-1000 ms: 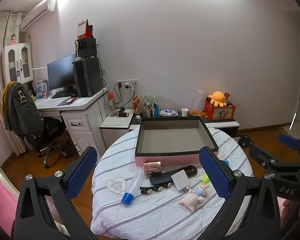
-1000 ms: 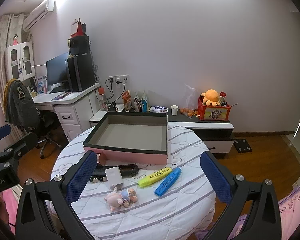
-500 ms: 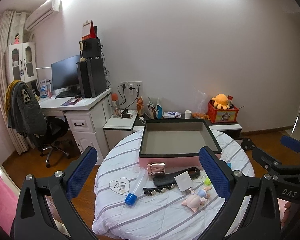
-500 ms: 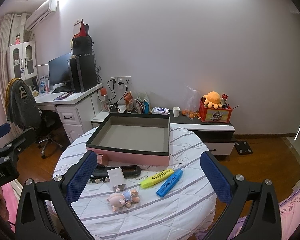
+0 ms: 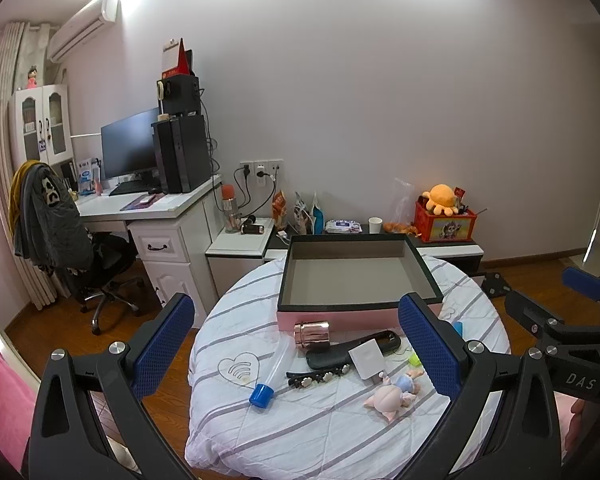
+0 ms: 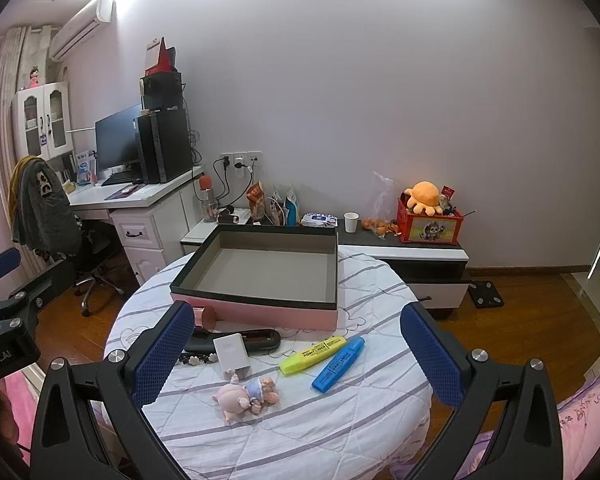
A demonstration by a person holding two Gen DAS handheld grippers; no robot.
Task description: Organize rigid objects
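A round table [image 5: 300, 432] with a striped white cloth carries an empty pink box [image 5: 356, 276] with a dark rim. In front of the box lie a copper cap [image 5: 312, 333], a black hairbrush [image 5: 352, 350], a white card [image 5: 366, 362], a flowered hair clip [image 5: 318, 375], a clear tube with a blue cap [image 5: 269, 376] and a pig figurine [image 5: 392, 394]. The right wrist view adds a yellow highlighter [image 6: 313, 354] and a blue highlighter [image 6: 339, 364]. My left gripper [image 5: 300, 344] and right gripper [image 6: 296, 352] hover wide open short of the table, holding nothing.
A white desk [image 5: 152, 212] with monitor, computer tower and office chair [image 5: 84, 256] stands at the left. A low cabinet [image 6: 412, 256] behind the table holds a red toy box, a paper cup and snacks. Wooden floor lies to the right; pink bedding borders the near corners.
Both grippers have drawn back and a little upward from the table, so it looks smaller and farther. Nothing on the table has moved.
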